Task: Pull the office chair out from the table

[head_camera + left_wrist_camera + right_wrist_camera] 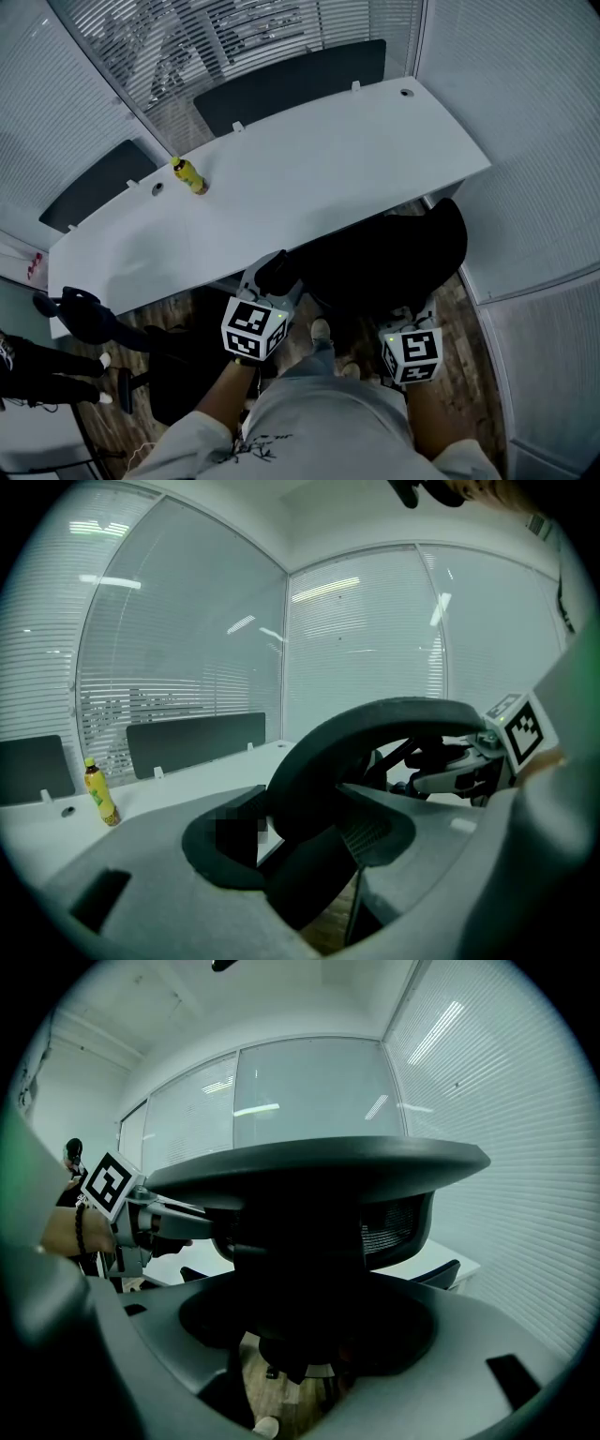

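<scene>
The black office chair (394, 258) stands tucked against the near edge of the white table (328, 169), towards its right end. My left gripper (277, 274) is at the left end of the chair's back and my right gripper (411, 314) at the right end. In the left gripper view, my left gripper (300, 846) is shut on the curved black top rim of the chair (375, 722), and the right gripper (469, 766) shows beyond it. In the right gripper view, my right gripper (300, 1335) is shut on the dark backrest under the chair's rim (319, 1164).
A yellow bottle (189, 175) stands on the table's far left part. Dark divider panels (291, 80) rise behind the table, and blinds line the walls. Another black chair (84, 314) and a person's legs (37, 370) are at the left. The floor (469, 394) is wood.
</scene>
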Tool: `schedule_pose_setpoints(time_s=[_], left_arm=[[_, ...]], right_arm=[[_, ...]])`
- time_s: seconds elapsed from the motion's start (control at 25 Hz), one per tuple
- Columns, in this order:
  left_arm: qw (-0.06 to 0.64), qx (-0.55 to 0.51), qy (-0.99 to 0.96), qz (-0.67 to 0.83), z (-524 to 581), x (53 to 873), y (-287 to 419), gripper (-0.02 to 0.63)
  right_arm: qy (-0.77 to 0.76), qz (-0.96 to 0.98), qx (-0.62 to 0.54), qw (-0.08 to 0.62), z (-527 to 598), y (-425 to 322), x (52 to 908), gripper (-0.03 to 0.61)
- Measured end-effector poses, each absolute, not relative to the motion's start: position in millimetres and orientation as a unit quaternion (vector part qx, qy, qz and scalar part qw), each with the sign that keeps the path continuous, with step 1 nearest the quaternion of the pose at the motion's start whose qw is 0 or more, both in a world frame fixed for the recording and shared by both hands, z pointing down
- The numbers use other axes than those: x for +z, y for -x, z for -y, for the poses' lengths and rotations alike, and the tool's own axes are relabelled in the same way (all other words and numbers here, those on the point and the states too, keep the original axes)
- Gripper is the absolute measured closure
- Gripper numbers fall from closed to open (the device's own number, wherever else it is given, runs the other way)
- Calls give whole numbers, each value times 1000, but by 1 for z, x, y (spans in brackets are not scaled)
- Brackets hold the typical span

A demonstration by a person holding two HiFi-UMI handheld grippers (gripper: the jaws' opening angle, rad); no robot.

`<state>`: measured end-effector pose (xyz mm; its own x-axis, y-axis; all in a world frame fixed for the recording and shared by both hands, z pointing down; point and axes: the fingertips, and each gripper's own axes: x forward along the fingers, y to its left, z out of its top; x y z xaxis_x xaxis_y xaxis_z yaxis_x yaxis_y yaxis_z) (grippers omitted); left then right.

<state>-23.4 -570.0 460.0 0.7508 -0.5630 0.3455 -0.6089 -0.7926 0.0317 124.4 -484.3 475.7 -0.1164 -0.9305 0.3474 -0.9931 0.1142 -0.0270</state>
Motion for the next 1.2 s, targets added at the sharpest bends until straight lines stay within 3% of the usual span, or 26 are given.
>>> schedule_pose_setpoints(time_s=[1.2], left_arm=[[79,154,-932,317,463,462,10,377]], right_arm=[[-649,742,126,115,377,-137,474,302]])
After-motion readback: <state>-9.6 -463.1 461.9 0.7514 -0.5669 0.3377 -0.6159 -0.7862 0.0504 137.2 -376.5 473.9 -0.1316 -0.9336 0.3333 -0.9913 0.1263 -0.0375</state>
